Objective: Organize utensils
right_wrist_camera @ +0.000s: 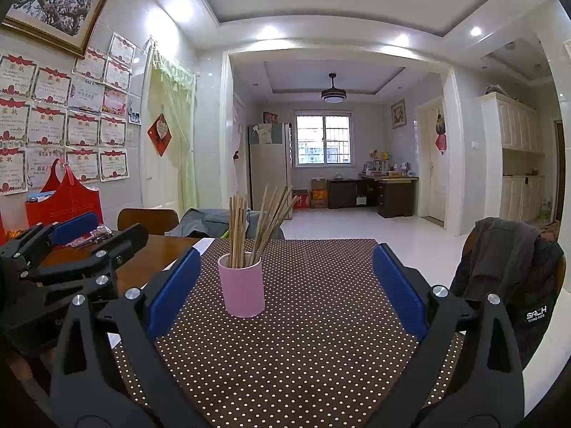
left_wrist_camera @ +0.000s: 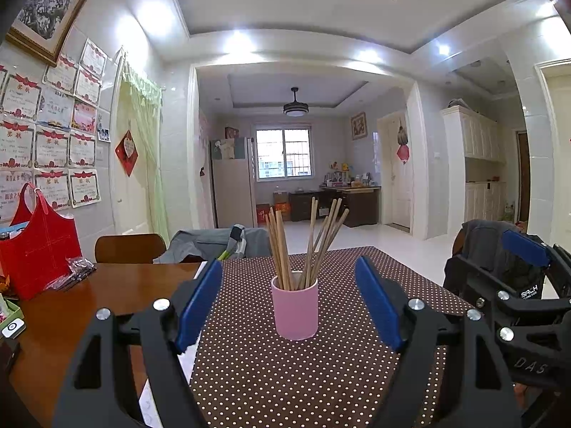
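Observation:
A pink cup (left_wrist_camera: 294,307) stands upright on the brown dotted cloth (left_wrist_camera: 285,374), holding several wooden chopsticks (left_wrist_camera: 307,242) that fan outward. My left gripper (left_wrist_camera: 288,296) is open, its blue pads on either side of the cup and nearer the camera, touching nothing. In the right wrist view the same cup (right_wrist_camera: 242,285) with its chopsticks (right_wrist_camera: 260,221) stands left of centre. My right gripper (right_wrist_camera: 285,285) is open too, with the cup just inside its left pad and farther away. The right gripper (left_wrist_camera: 517,285) shows at the right edge of the left wrist view, and the left gripper (right_wrist_camera: 76,240) at the left edge of the right wrist view.
The cloth covers a wooden table (left_wrist_camera: 107,292). A red bag (left_wrist_camera: 35,249) and a small plastic packet (left_wrist_camera: 76,267) lie at its left. Chairs draped with grey clothing stand at the far side (left_wrist_camera: 214,242) and at the right (right_wrist_camera: 510,267). Beyond is a tiled floor.

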The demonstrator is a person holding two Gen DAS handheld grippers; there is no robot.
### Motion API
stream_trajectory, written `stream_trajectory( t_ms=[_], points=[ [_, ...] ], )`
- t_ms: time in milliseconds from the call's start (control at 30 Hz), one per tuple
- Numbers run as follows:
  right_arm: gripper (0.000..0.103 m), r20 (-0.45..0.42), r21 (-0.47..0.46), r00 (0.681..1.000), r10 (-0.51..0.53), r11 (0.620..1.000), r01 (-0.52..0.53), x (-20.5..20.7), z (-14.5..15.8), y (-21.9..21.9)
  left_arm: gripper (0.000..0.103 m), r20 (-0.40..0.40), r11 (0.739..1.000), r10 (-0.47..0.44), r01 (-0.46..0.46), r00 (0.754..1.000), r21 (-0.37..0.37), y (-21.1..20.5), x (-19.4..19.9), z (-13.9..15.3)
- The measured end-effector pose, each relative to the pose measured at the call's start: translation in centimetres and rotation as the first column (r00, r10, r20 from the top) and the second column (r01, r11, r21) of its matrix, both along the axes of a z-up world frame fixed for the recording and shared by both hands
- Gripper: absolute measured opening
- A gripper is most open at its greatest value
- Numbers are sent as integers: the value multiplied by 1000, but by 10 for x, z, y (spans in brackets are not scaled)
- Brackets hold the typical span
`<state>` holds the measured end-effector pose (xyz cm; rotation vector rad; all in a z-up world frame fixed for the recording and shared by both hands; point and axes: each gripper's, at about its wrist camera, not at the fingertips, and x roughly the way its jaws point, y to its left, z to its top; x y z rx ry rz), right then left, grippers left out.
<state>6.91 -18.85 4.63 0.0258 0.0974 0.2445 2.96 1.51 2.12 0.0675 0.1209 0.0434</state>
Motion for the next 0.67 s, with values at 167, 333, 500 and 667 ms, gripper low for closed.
stream_trajectory(
  t_ms=[167, 333, 500, 667],
  points=[
    [95, -11, 6, 1000, -1, 1000, 1, 5, -2, 1, 76, -1, 1000, -1, 1, 1000, 7, 0, 3, -1],
    [95, -26, 10, 1000, 4, 1000, -4, 10, -4, 1, 76, -12, 1000, 2, -2, 1000, 6, 1, 8, -2],
    [95, -48, 19, 999, 14, 1000, -13, 20, -5, 2, 76, -36, 1000, 0, 0, 999, -7, 4, 18, -2],
    [95, -84, 3, 996, 8, 1000, -8, 36, -11, 4, 76, -70, 1000, 8, -9, 998, -11, 7, 34, -7]
  ],
)
